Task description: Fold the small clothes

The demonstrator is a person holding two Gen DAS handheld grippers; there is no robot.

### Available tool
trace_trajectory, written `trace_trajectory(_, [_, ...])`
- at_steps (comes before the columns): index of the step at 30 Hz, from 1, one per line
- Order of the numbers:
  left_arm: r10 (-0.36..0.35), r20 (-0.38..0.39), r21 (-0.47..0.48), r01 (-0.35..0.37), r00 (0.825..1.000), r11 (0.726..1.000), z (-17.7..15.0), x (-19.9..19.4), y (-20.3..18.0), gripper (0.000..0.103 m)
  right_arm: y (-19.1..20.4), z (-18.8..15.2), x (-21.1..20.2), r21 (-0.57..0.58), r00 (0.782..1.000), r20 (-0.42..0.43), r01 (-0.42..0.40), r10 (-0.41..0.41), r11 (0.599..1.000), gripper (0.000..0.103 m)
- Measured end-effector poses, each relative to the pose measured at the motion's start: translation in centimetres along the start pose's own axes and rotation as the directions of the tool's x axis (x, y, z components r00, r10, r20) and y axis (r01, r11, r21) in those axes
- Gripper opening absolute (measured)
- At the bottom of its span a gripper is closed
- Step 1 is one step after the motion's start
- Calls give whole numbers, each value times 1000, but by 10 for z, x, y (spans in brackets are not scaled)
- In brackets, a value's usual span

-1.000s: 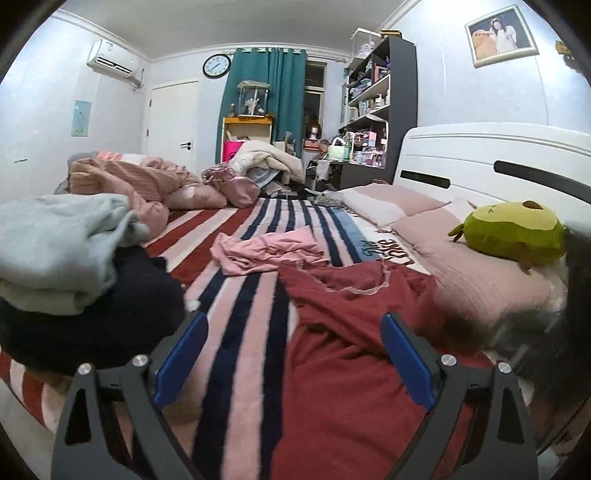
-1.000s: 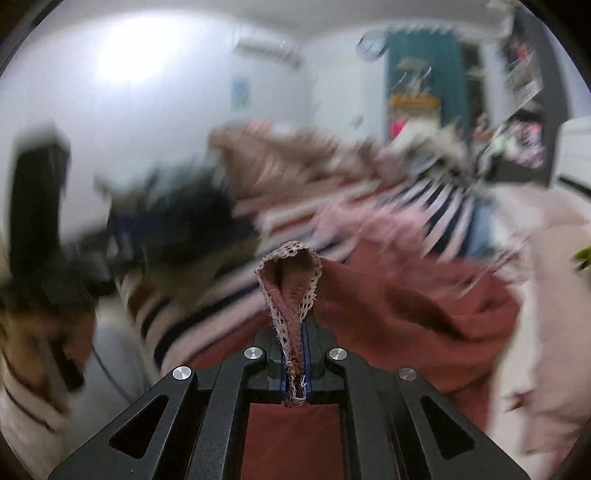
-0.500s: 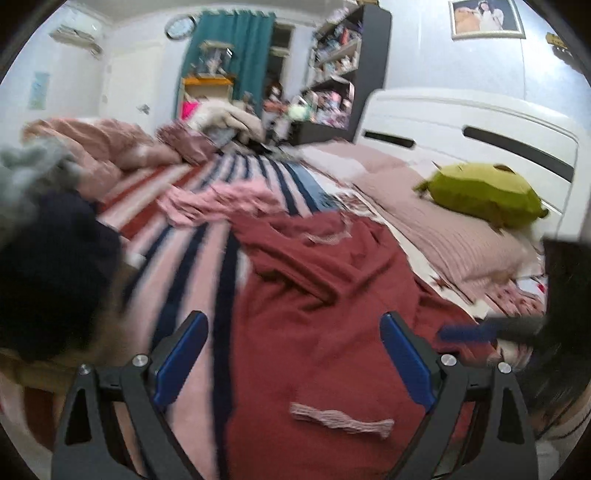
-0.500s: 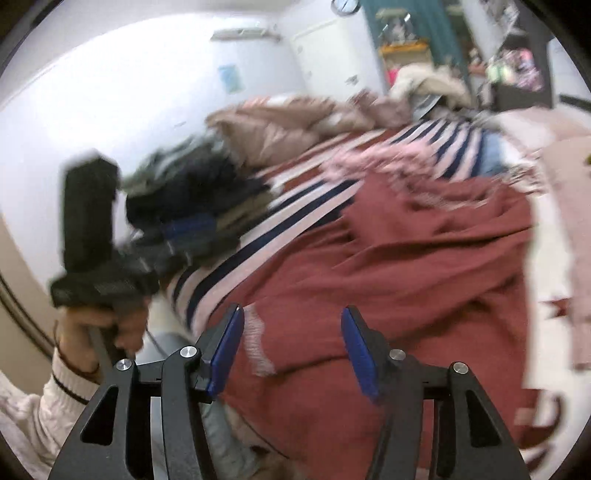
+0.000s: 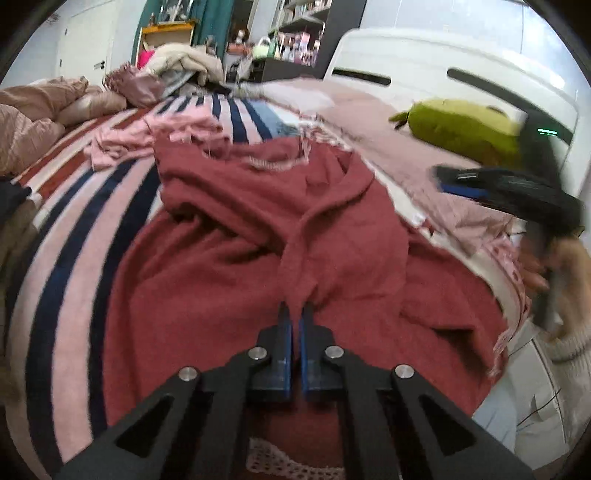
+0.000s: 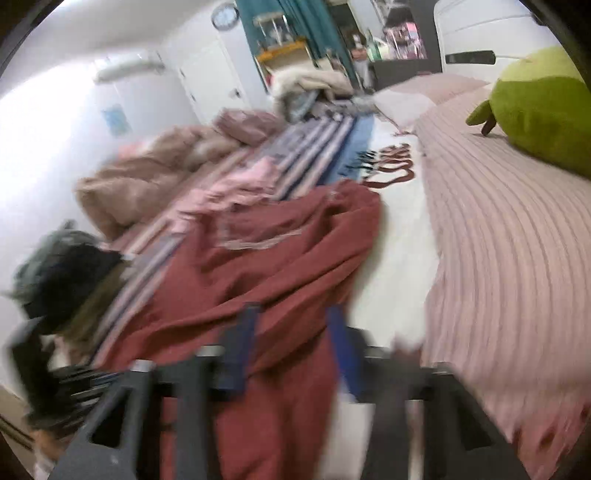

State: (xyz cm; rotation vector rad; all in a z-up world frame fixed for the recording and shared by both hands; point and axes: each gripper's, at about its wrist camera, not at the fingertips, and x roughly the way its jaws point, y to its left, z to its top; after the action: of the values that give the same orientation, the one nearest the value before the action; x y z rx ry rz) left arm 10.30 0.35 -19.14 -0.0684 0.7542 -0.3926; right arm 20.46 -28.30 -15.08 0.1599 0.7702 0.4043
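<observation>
- Red garment [image 5: 229, 280] sprawls rumpled across frame centre on the striped bed [image 5: 74, 236].
- Left gripper [image 5: 294, 317] clamped on a pinched ridge of its fabric.
- Right gripper [image 6: 291, 343], blurred, jaws apart in frame, closing around a fold.
- Looks soft, floppy, light; will sag. Best held at hems or corners.

We could read no text, label or number. On the bed sheet [image 6: 397, 236] beside the pillow there was large dark red lettering [image 6: 391, 168], but it was blurred and we could not make out the letters. The wall clock [image 6: 225, 15] was too small and smeared to show any numerals. The blue poster [image 6: 116, 120] on the wall and the items on the shelves [image 5: 295, 38] showed nothing legible.
</observation>
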Motion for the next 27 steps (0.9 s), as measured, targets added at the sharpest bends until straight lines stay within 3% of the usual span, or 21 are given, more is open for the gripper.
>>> trace_trajectory(3, [22,57,-20,-21,998,1000,9,-16,6,1,-16,24,45,14,992,-88,91,-90,996,4])
trace_trajectory(7, [65,111,-20,-63,992,998,18,-34,11,1,-23,34,90,32,982,-172,90,-83,995,4])
trace_trajectory(11, [98,93,-15,-97,991,995,19,-36,20,1,-11,38,111,3,982,-175,80,-78,997,4])
trace_trajectory(16, [64,42,-37,-63,997,997,7,-31,31,1,-7,51,133,8,985,-166,50,-48,999,4])
trace_trajectory(18, [47,28,-45,-46,998,998,0,-29,32,1,-1,57,135,0,989,-147,32,-31,1000,4])
trace_trajectory(22, [118,3,-26,-118,993,993,-6,-26,39,1,8,63,131,1,994,-111,12,-12,1000,4])
trace_trajectory(27, [104,-44,-49,-106,994,993,-10,-19,52,2,15,66,128,-29,992,-115,41,-44,999,4])
